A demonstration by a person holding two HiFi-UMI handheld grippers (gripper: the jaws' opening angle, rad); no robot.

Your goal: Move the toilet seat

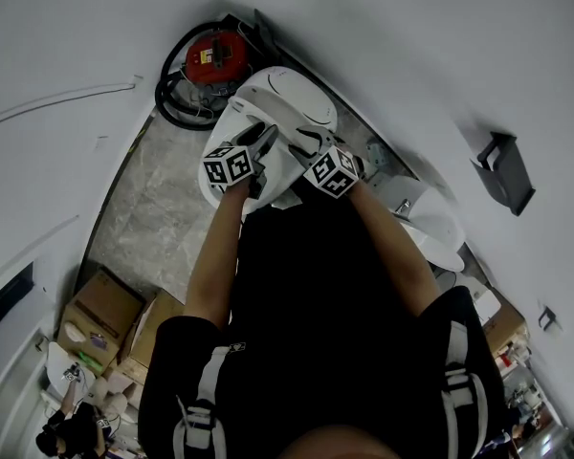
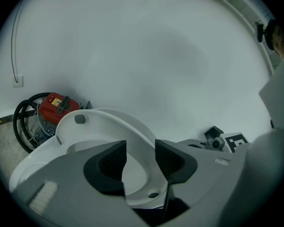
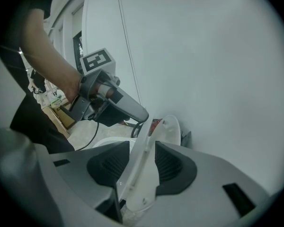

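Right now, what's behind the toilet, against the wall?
A red vacuum cleaner with a coiled black hose stands behind the toilet, by the wall. The toilet covers its lower part.

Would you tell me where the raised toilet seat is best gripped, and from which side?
Probably its thin free rim, approached edge-on from the front, the side away from the wall. The toilet seat is a flat, slim ring tilted up off the bowl, so jaws can straddle it, as the right gripper does.
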